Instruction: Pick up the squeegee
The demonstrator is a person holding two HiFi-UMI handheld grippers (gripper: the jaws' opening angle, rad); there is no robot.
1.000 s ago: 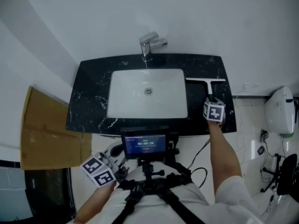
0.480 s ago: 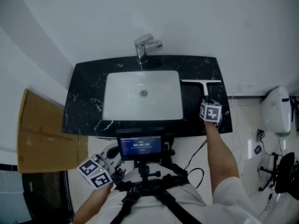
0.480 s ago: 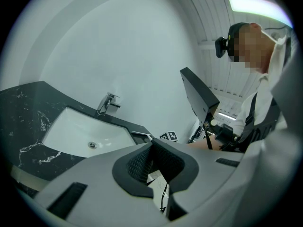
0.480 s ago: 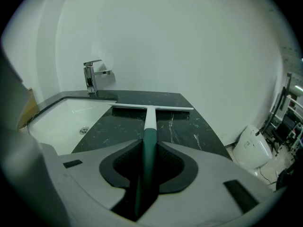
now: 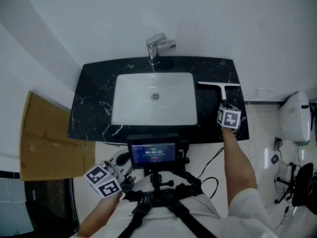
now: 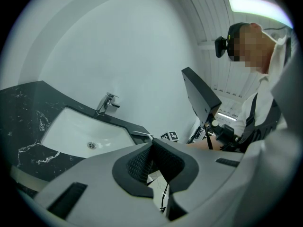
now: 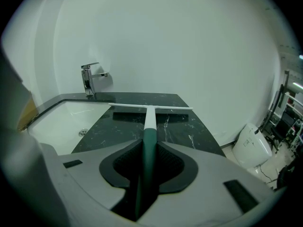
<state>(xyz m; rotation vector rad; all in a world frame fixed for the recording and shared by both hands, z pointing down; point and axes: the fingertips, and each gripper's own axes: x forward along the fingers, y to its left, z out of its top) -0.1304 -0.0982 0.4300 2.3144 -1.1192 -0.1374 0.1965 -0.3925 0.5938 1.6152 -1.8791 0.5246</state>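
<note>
Two claws show, but only the right claw point(image 5: 229, 119) is at the squeegee point(image 5: 221, 89), with its jaws pressed tight on the near end of the green handle. The squeegee lies on the black counter point(image 5: 94, 98) right of the sink point(image 5: 148, 110), and its handle runs straight away from that claw to the white blade at the far end. The left claw point(image 5: 105, 181) is closed and empty, well off at the near left.

Plenty of open room is left above the sink point(image 5: 153, 105) and over the left strip of the tabletop point(image 5: 91, 108). The back is closed off by the wall point(image 5: 208, 19) and the faucet point(image 5: 157, 47), and the narrow right strip is taken up by the squeegee point(image 5: 223, 86).
</note>
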